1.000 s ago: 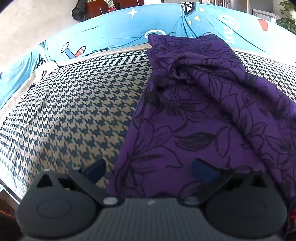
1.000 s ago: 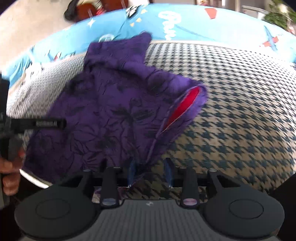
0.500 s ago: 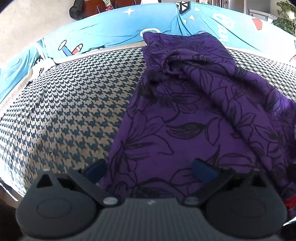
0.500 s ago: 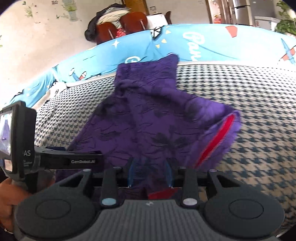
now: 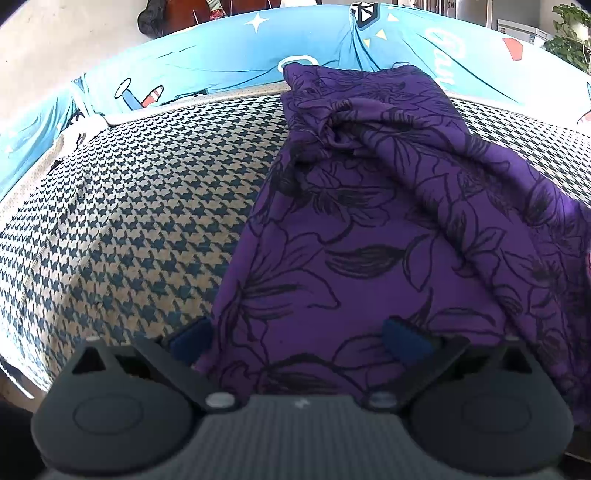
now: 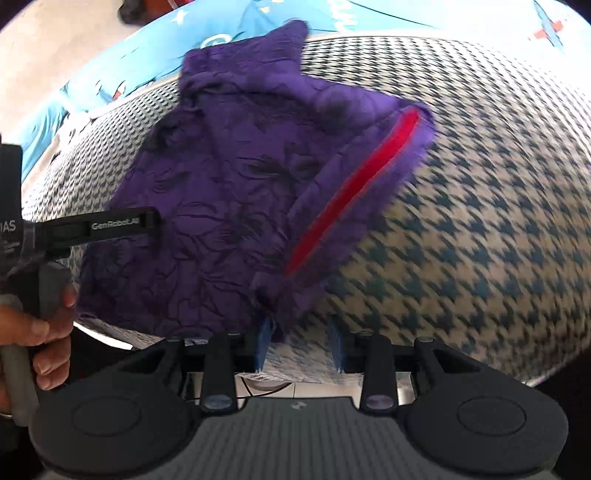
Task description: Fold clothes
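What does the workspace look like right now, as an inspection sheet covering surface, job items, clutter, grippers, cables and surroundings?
Surface: houndstooth cover, with a blue printed sheet along its far edge.
Job's things: purple floral garment rumpled, red lining showing at one opening.
Clutter: nothing seen.
Grippers: left gripper open wide over the garment's near edge; right gripper jaws apart, one finger at the garment's near corner, no grip visible.
Cables: nothing seen.
Surroundings: potted plant, pale wall.
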`<state>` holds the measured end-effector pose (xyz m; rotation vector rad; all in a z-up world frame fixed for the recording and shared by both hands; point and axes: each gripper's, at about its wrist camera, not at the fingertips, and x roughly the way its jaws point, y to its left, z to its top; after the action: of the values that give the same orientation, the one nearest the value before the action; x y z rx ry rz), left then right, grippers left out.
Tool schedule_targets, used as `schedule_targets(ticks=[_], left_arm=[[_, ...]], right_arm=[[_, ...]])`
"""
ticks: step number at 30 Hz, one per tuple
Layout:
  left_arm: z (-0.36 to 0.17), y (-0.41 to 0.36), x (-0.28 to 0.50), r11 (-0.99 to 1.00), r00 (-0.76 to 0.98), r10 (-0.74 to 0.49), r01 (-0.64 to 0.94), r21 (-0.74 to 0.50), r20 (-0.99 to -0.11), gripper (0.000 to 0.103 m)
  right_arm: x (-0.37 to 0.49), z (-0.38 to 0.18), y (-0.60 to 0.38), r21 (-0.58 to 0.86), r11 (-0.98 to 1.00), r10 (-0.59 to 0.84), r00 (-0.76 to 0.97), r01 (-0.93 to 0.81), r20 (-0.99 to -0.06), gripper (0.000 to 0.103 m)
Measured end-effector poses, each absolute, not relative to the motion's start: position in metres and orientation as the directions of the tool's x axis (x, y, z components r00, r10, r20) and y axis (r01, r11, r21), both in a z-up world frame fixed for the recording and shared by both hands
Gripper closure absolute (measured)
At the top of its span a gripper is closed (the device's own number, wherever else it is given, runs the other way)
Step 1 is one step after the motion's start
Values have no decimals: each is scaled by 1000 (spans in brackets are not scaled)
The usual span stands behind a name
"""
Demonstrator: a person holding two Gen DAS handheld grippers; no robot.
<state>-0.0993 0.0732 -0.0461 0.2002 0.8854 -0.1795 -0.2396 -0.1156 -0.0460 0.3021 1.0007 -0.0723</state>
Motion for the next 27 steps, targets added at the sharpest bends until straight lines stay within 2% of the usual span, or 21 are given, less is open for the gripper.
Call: schedule_targets(ticks=[3, 6, 15, 22, 27], left_arm=[[-45, 71, -102, 963, 621, -86, 252, 94, -779, 0], [-45, 68, -106, 958, 620, -99, 272, 95, -778, 0], [-45, 65, -107, 955, 620, -106, 281, 94, -777, 0], [-45, 67, -106, 956, 617, -111, 281, 87, -779, 0], [-45, 65, -106, 955, 617, -114, 283, 84, -778, 0]], right_arm=[[-249, -42, -119, 215, 952, 53, 572, 219, -819, 69], [-250, -32, -124, 275, 935, 79, 625, 223, -777, 69], [-225, -23, -108, 261, 943, 52, 683, 207, -729, 69], [-215, -43, -104, 128, 957, -59, 603, 262, -795, 68], [-234, -51, -123, 126, 935, -95, 574, 332, -813, 66]])
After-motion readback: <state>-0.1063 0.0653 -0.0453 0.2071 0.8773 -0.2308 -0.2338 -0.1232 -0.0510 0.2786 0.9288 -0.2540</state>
